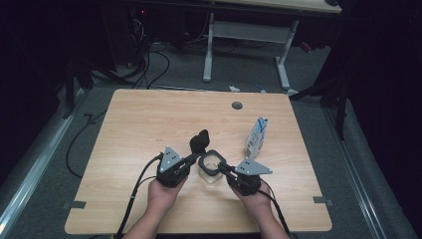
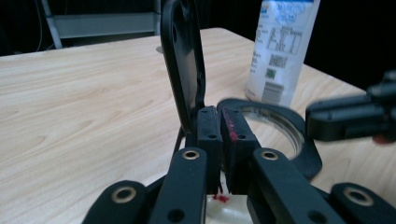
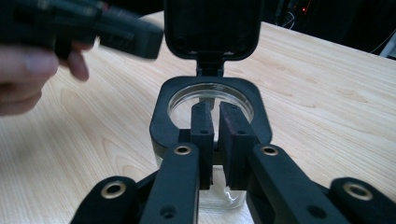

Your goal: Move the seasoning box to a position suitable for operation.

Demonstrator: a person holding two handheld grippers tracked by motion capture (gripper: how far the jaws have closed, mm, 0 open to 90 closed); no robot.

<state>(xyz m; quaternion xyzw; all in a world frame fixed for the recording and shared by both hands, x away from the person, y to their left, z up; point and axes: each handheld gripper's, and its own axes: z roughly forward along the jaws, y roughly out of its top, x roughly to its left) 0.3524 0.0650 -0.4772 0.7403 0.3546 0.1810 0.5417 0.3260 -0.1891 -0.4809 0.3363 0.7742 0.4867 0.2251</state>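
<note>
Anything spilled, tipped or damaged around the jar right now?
Nothing stands out. The clear jar stands upright with its hinged black lid flipped open, the carton is upright beside it, and the table looks dry.

The tabletop [image 1: 149,129] looks like pale wood laminate, smooth and faintly satiny, with a fine straight grain and a round grey plastic grommet [image 1: 237,105] near its far edge. Near its front edge stands a clear jar [image 3: 219,198], glass or clear plastic, glossy, with a matt black plastic collar [image 3: 161,121] and a hinged lid [image 3: 212,28] of the same dull black plastic. The milk carton [image 2: 282,46] toward the right edge is printed white-and-blue coated paperboard with a slight sheen. Left gripper [image 2: 220,128] and right gripper [image 3: 215,119] are matt black plastic with brass-coloured metal rivets; their pads [image 2: 233,135] look rubbery and rough. Each carries a flat grey metal plate [image 1: 254,167].
</note>
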